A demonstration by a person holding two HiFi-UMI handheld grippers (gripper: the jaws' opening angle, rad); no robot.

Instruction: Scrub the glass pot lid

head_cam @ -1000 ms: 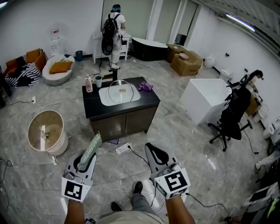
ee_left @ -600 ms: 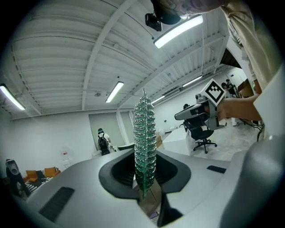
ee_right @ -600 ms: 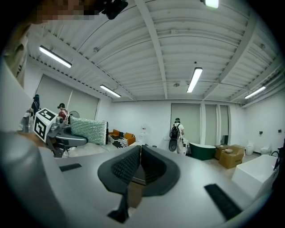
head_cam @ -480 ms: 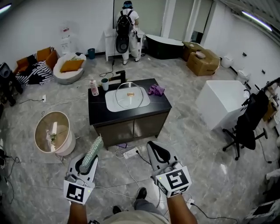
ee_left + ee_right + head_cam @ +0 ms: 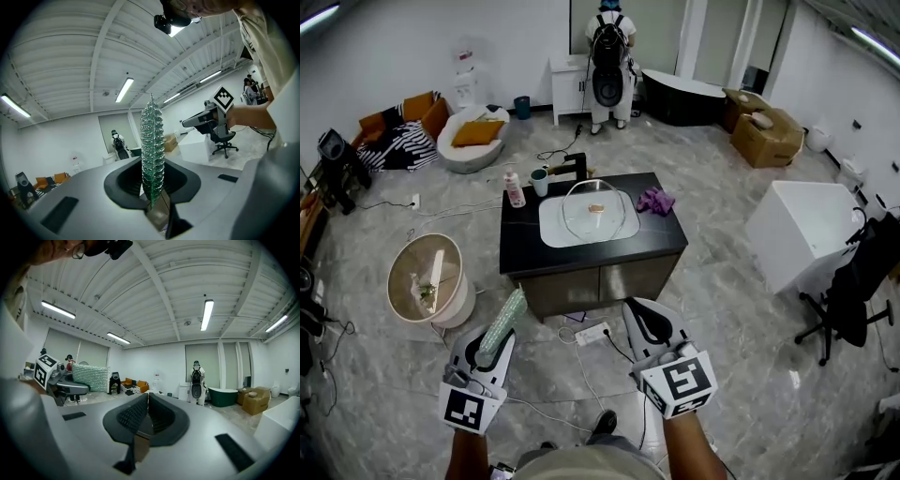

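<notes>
**Both tools low over the floor, lid lying on the bench ahead**

At far left a round beige tub (image 5: pixel 420 281) stands on the grey tiled floor (image 5: pixel 727 309). My left tool (image 5: pixel 487 349) is near the bottom edge of the head view, and its jaws are closed on a green mesh scrubber (image 5: pixel 504 319). The left gripper view shows the scrubber pinched at its lower end and standing up from the jaws, edge-on to the camera.

Ahead of me, well apart from both tools, is the black bench (image 5: pixel 670 239) on its dark cabinet. At its back left corner a pink-capped bottle (image 5: pixel 516 189) stands just beside a green cup (image 5: pixel 539 181). A black faucet (image 5: pixel 573 165) rises at the back edge, over a white basin (image 5: pixel 558 228) set into the middle of the top. The glass pot lid (image 5: pixel 598 208) lies over the basin, toward its back right, with the knob up. A purple cloth (image 5: pixel 655 200) is bunched near the right edge of the bench, apart from the lid.

On the floor in front of the cabinet lies a white power strip (image 5: pixel 592 333) with cables trailing. My right tool (image 5: pixel 634 312) is level with the left one. Its jaws are pressed together with nothing between them, as the right gripper view shows plainly.

Farther right stand a white block (image 5: pixel 797 230) and a black office chair (image 5: pixel 853 291). At the back wall a person with a backpack (image 5: pixel 609 42) faces away.
</notes>
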